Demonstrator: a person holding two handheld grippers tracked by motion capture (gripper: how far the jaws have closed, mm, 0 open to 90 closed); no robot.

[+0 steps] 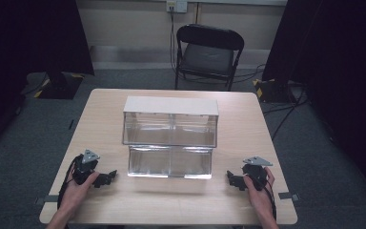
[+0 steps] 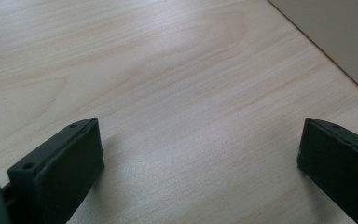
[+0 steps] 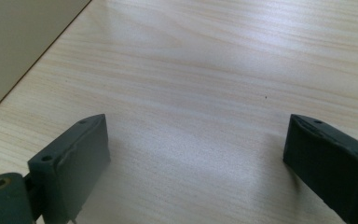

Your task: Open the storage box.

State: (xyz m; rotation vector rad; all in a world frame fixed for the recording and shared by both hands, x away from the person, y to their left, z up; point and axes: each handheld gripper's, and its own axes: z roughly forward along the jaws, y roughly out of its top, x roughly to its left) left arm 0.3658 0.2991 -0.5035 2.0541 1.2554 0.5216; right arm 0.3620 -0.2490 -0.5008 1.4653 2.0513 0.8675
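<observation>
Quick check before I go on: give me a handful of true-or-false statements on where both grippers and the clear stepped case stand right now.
1. The left gripper has its jaws spread apart over bare table. True.
2. The right gripper is clamped on the clear stepped case. False: its jaws are open and hold nothing, with the case standing apart from it.
3. The case stands between the two grippers, nearer the table's middle. True.
4. A folding chair stands on the floor beyond the far edge of the table. True.
5. The case lies tipped on its side. False: it stands upright, its lower tier toward the person.
6. Both hands are lifted high above the case. False: the left hand and right hand are low by the near table edge.
</observation>
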